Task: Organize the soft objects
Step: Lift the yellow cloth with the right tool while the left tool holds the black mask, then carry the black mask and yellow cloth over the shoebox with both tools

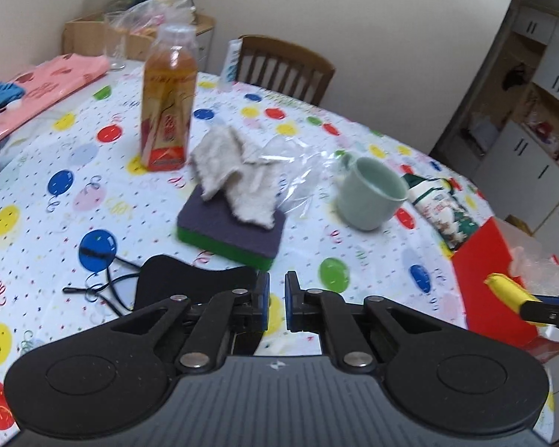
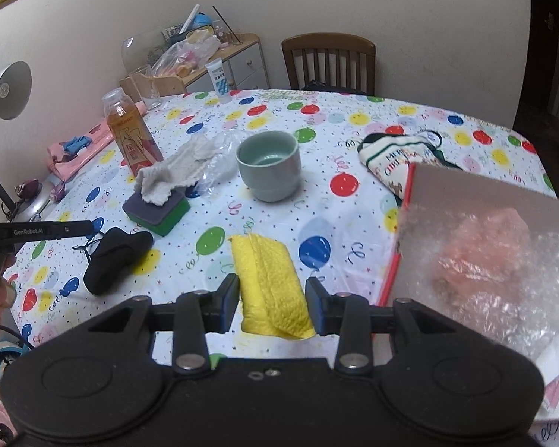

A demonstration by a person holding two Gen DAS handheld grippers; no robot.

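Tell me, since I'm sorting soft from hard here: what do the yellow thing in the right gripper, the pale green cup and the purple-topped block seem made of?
Yellow cloth: looks like woven or waffle-textured fabric, matte, folded and sagging. Pale green cup: probably glazed ceramic, smooth and glossy with thick walls. Purple-topped block: apparently a sponge, fuzzy scouring layer over bright green foam.

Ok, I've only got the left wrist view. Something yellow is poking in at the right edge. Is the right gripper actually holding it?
Observer: Yes. The right gripper is shut on a folded yellow cloth, with a pad pressing on each side.
Operator: What's in the red box? I just see plastic.
Observer: Bubble wrap over something pink. I can't tell what it is.
Operator: Is the mug empty? I can't see the bottom.
Observer: The right wrist view looks down into it, and there's nothing inside.
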